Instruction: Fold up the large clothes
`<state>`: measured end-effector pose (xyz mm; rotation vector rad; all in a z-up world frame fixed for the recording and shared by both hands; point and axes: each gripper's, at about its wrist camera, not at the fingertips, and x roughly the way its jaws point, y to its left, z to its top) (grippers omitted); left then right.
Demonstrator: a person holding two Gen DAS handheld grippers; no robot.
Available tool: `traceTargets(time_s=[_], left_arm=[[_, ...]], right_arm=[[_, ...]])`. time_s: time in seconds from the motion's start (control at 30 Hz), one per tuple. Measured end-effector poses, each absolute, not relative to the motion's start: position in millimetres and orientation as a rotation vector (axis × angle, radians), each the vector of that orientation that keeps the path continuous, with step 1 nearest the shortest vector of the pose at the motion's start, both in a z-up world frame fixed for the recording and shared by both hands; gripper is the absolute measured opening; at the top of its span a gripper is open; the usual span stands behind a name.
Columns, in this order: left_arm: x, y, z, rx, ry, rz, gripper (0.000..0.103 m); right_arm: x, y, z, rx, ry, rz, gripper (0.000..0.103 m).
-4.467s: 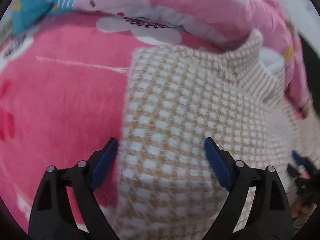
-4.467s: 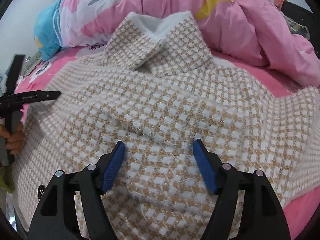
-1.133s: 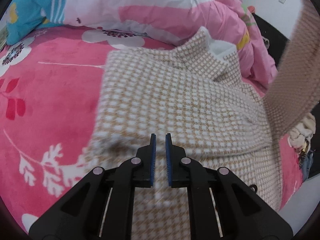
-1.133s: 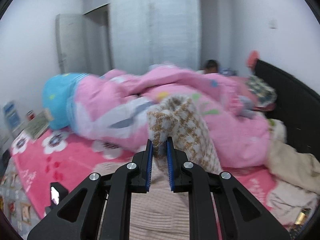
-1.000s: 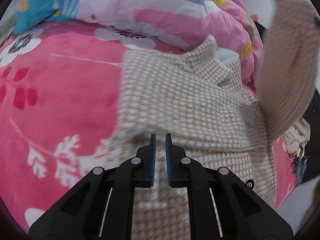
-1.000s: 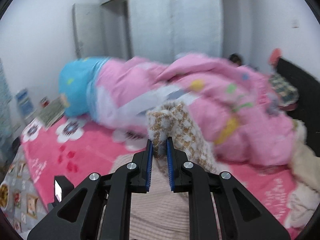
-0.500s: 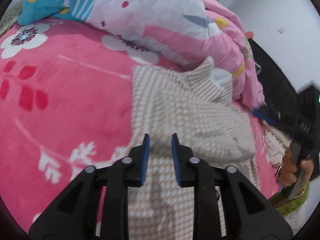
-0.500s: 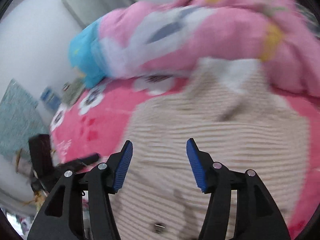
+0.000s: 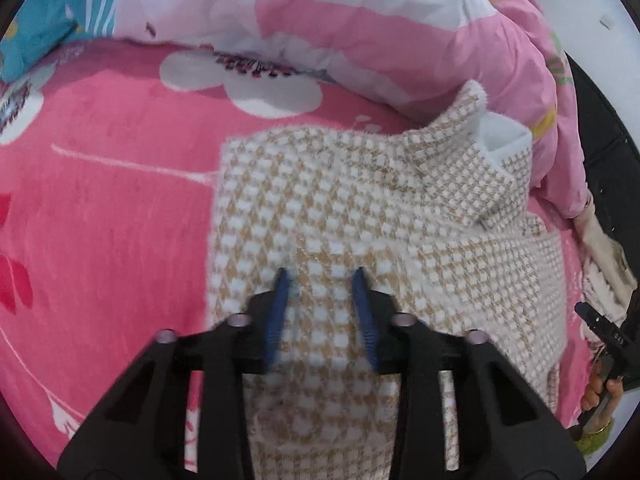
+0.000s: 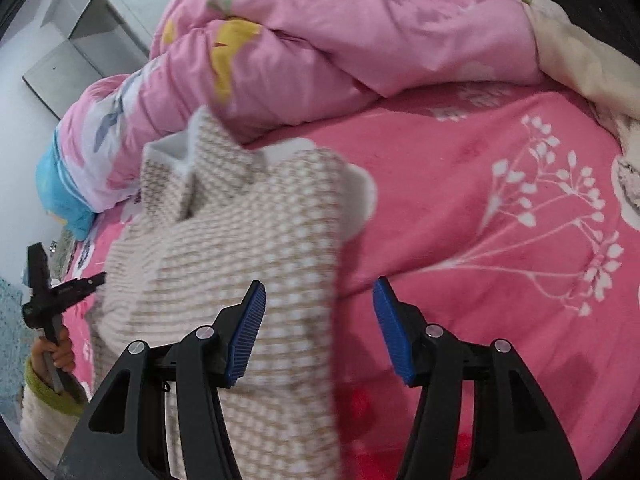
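Observation:
A beige and white checked knit sweater (image 9: 360,208) lies on the pink bed, both sides folded in over its body, its collar (image 9: 472,148) toward the quilt. My left gripper (image 9: 322,280) is open and empty, its blue pads just above the folded left side. My right gripper (image 10: 318,300) is open and empty over the sweater's right edge (image 10: 256,248). The right gripper shows at the right edge of the left wrist view (image 9: 600,324); the left gripper shows at the left of the right wrist view (image 10: 64,292).
A bunched pink quilt (image 9: 400,32) lies behind the collar, also in the right wrist view (image 10: 340,40). A blue pillow (image 9: 36,28) is at the far left. The pink floral blanket (image 10: 500,216) covers the bed. A cream cloth (image 10: 580,60) lies at far right.
Both grippers were shut on sweater parts a second ago, the right one holding a sleeve high. Both have opened and let go; the sleeve now lies folded over the body.

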<state>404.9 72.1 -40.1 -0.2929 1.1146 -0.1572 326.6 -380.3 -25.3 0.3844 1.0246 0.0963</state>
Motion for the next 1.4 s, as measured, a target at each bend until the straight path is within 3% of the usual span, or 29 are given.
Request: traceTargets(time_s=[0.1, 0.3, 0.47, 0.57, 0.8, 0.97, 1.07, 1.2, 1.3, 1.4], left_arm=[[401.6, 60.3, -16.3, -0.211, 1.048, -0.173, 0.011], [395.1, 60.8, 48.6, -0.209, 0.876, -0.223, 0.01], [407.8, 78.2, -23.2, -0.204, 1.092, -0.136, 0.011], [400.5, 95.1, -44.6, -0.269, 1.07, -0.139, 0.019], [371.2, 95.8, 5.4, -0.242, 0.843, -0.135, 0.029], [375.3, 40.2, -31.0, -0.018, 1.024, -0.204, 0.043], [369.1, 39.2, -40.2, -0.002, 1.0, -0.203, 0.044], [357.7, 36.8, -13.4, 0.01, 0.928, -0.212, 0.044], [351.6, 23.3, -4.9, 0.03, 0.902, -0.242, 0.057], [355.5, 10.7, -32.7, 0.055, 1.017, -0.219, 0.062]], right_arm=[[328.1, -389.0, -32.6, 0.402, 1.019, 0.089, 0.055], [330.8, -389.3, -26.8, 0.383, 0.982, 0.076, 0.055], [333.0, -376.7, -20.1, 0.28, 0.966, 0.039, 0.055], [335.8, -362.3, -9.5, 0.207, 0.946, 0.038, 0.051], [338.5, -294.0, 13.3, 0.027, 0.873, 0.177, 0.049], [349.3, -269.8, -53.0, -0.02, 1.068, 0.161, 0.049], [346.0, -275.1, -45.4, 0.013, 1.067, 0.141, 0.049], [341.8, -263.2, -14.7, 0.033, 1.03, 0.184, 0.049], [341.3, -236.9, -9.9, 0.014, 0.994, 0.263, 0.049], [346.9, -217.3, -48.3, -0.052, 1.09, 0.247, 0.051]])
